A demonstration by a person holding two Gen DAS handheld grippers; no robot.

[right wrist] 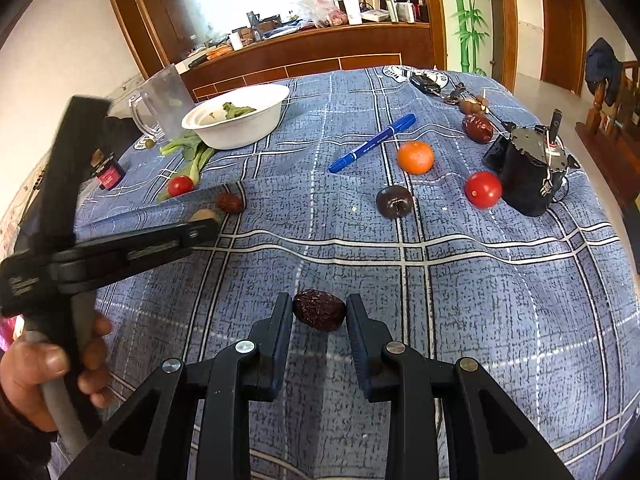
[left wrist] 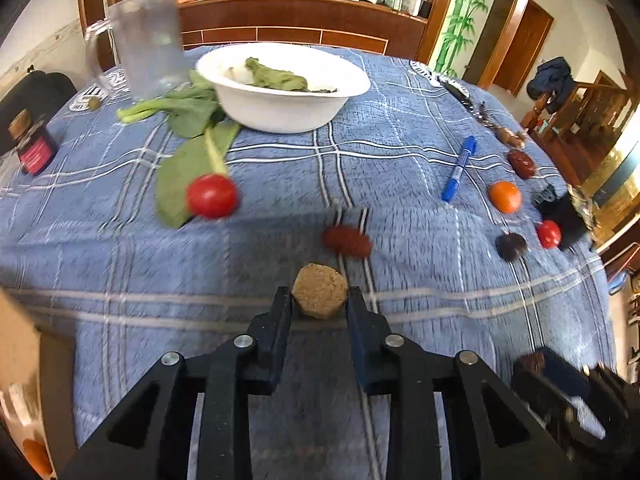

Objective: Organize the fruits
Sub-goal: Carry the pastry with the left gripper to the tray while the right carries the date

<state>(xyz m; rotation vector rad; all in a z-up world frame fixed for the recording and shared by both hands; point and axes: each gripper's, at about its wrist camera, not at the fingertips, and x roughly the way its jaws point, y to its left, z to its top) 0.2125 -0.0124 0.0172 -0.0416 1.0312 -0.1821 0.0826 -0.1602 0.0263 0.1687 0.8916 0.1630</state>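
The left gripper [left wrist: 320, 300] has its fingers [left wrist: 280, 320] closed on a tan, rough-textured octagonal lump [left wrist: 319, 290], held just above the blue plaid cloth [left wrist: 400, 184] that covers the worktop. The right gripper [right wrist: 320, 312] has its fingers [right wrist: 362, 328] closed on a dark, wrinkled red date [right wrist: 319, 309], also close over the cloth. In the right wrist view a hand [right wrist: 44, 368] at the near left grasps the left gripper's grey handle. A second red date [left wrist: 347, 241] lies on the cloth just beyond the lump, and a cherry tomato [left wrist: 212, 195] sits further left against a leafy green vegetable [left wrist: 188, 148]. That vegetable stretches back to a white bowl [left wrist: 280, 112] at the far middle, which holds more wilted greens, with a clear plastic jug [left wrist: 146, 40] to its left. On the right side, well apart from both grippers, lie a blue marker pen [right wrist: 372, 143], a small orange [right wrist: 415, 157], a dark plum [right wrist: 394, 201], another cherry tomato [right wrist: 483, 189] and a third red date [right wrist: 478, 128] further back. A black device [right wrist: 528, 172] stands just right of that tomato. A small dark jar [right wrist: 107, 171] with a red label stands at the far left edge.
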